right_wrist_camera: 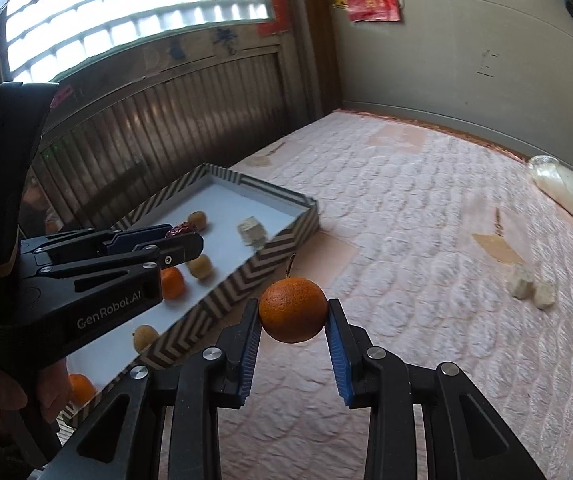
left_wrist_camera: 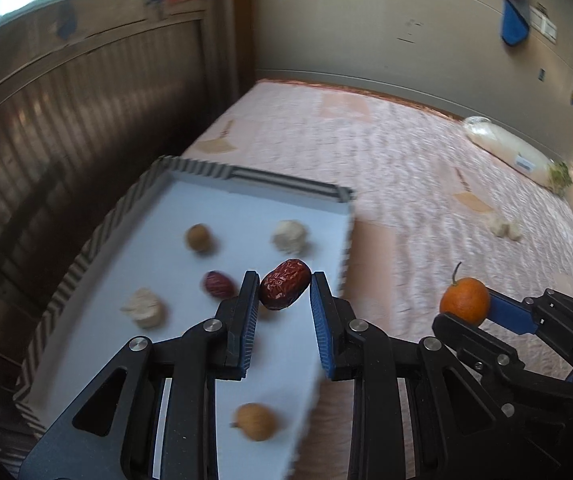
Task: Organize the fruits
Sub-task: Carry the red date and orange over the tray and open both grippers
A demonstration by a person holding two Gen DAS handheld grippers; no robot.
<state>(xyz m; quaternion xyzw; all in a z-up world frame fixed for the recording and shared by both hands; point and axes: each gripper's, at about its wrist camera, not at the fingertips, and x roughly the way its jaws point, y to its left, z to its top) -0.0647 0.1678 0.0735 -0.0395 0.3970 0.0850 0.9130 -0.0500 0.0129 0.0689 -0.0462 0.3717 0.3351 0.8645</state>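
A red date point(left_wrist_camera: 285, 285) is clamped in the left gripper point(left_wrist_camera: 282, 292) jaws above the tray point(left_wrist_camera: 246, 216). An orange point(right_wrist_camera: 292, 310) is clamped in the right gripper point(right_wrist_camera: 292, 316) jaws over the bed point(right_wrist_camera: 426, 240), beside the tray.

Bedroom (home): quilted bed point(right_wrist_camera: 426, 208), pillow point(right_wrist_camera: 566, 196).

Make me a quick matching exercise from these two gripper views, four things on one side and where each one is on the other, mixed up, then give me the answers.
Things:
1. red date
2. small orange
3. two pale chunks
4. brown round fruit

Places:
A. lying on the pink quilt
B. inside the striped tray
C. held in the left gripper
D. held in the right gripper

Pairs: 1-C, 2-D, 3-A, 4-B
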